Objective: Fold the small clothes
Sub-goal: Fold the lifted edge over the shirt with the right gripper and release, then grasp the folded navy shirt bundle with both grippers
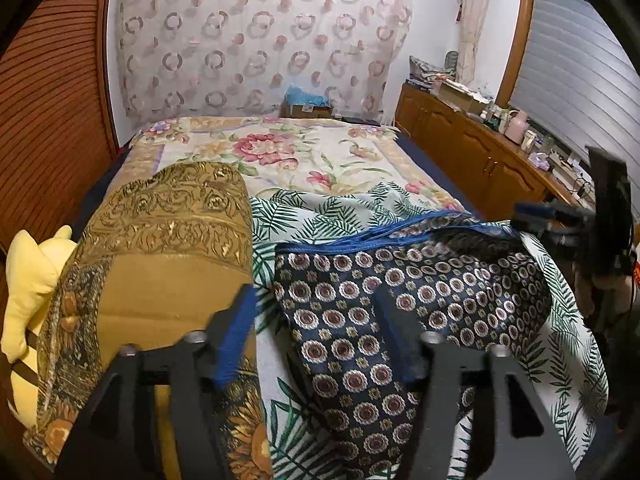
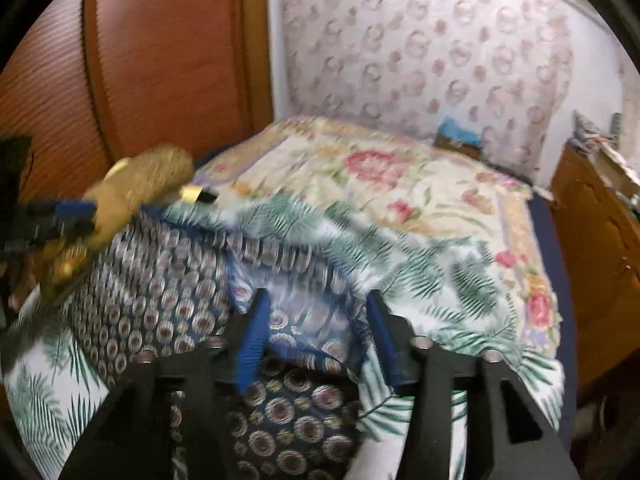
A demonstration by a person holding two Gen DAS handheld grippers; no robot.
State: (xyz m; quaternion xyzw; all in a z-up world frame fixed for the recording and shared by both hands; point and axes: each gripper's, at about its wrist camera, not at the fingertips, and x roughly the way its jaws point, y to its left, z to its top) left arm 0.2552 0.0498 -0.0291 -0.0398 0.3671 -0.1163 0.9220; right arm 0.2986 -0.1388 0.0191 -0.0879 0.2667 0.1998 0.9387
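- Plainly, the left gripper (image 1: 316, 336) stands with its jaws apart and nothing pinched; the navy medallion cloth (image 1: 420, 292) lies under and between them, spreading toward 2 o'clock in the left wrist view.
- At 9 o'clock of that gripper sits the gold patterned cloth (image 1: 160, 248), with a yellow plush toy (image 1: 28, 280) beyond it at the frame's 9 o'clock.
- Both cloths rest on a palm-leaf sheet (image 1: 320, 208) over the floral bedspread (image 1: 280, 152).
- The right gripper (image 2: 316, 340) is likewise spread, blue pads either side of a raised fold of the navy cloth, not pressing it.
- A wooden cabinet (image 1: 460, 140) runs at 3 o'clock.
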